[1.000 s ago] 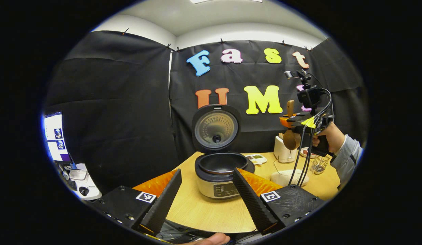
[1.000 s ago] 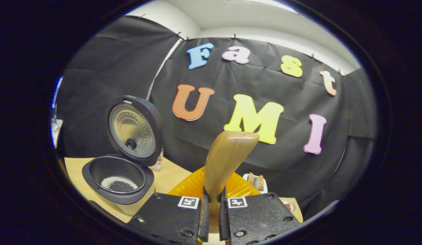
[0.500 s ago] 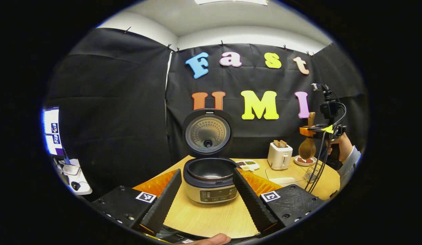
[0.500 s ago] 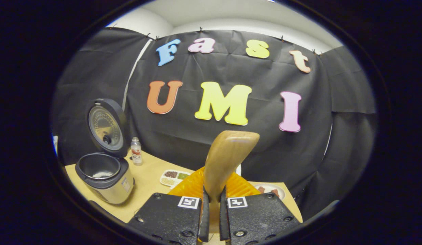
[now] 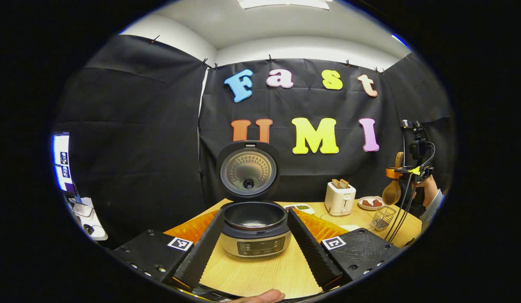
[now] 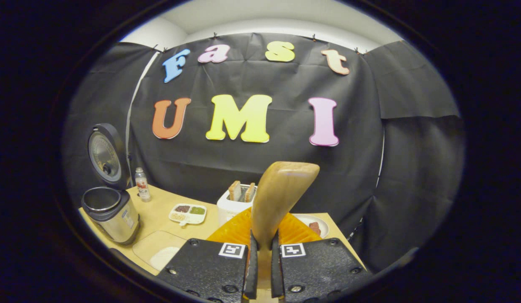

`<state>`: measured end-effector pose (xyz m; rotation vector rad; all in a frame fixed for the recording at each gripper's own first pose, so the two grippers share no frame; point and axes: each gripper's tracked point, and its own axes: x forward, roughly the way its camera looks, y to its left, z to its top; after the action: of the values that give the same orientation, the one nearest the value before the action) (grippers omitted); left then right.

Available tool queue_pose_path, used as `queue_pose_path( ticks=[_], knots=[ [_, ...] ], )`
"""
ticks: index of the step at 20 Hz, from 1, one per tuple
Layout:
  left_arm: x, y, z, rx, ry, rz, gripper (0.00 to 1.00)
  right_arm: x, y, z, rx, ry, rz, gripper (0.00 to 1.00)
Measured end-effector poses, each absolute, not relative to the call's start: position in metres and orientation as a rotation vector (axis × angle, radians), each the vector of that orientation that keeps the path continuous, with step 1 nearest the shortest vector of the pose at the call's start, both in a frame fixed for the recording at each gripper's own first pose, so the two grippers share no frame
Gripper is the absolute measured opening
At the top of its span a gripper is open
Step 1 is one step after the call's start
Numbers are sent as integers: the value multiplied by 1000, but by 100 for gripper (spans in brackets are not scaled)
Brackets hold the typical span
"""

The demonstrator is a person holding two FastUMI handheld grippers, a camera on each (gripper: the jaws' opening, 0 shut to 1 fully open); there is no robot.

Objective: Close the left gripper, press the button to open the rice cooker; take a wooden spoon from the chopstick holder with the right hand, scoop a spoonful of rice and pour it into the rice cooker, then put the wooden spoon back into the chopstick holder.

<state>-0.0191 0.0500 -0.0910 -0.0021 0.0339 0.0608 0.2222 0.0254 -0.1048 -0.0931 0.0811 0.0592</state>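
Observation:
The rice cooker (image 5: 255, 235) stands open on the wooden table, its lid (image 5: 247, 170) upright; it also stands at the left (image 6: 111, 213) of the right gripper view. My left gripper (image 5: 255, 212) is open, its fingers framing the cooker from a distance. My right gripper (image 6: 261, 240) is shut on the wooden spoon's handle (image 6: 281, 195). In the left gripper view the right gripper (image 5: 405, 171) hangs at the far right. There the wooden spoon's bowl (image 5: 391, 192) points down just above the wire chopstick holder (image 5: 382, 218).
A white toaster (image 5: 339, 198) with bread, a plate (image 5: 369, 203) and a sectioned dish (image 6: 187, 213) stand behind. A small bottle (image 6: 140, 190) stands beside the cooker. A pale shallow tray (image 6: 159, 251) lies near the front. A hand (image 5: 428, 189) holds the right gripper.
The right gripper has carried the spoon away from the cooker, to the right and lower, over the chopstick holder. The left gripper has drawn back a little and stays open.

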Motion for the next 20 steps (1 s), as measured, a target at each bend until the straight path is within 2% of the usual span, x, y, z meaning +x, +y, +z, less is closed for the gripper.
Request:
queue_pose_path(
  ticks=[9, 13, 16, 20],
  knots=[
    [-7, 29, -94, -4, 47, 37, 96, 255, -16, -155, 26, 118, 13, 19],
    [-3, 30, -93, 5, 52, 43, 96, 260, -24, -150, 129, 102, 37, 24],
    [-1, 27, -94, -9, 57, 31, 96, 254, -46, -130, 136, 42, -33, 63],
    [8, 30, -94, -17, 54, 29, 96, 237, -49, -109, 101, 18, -55, 100]
  ],
)
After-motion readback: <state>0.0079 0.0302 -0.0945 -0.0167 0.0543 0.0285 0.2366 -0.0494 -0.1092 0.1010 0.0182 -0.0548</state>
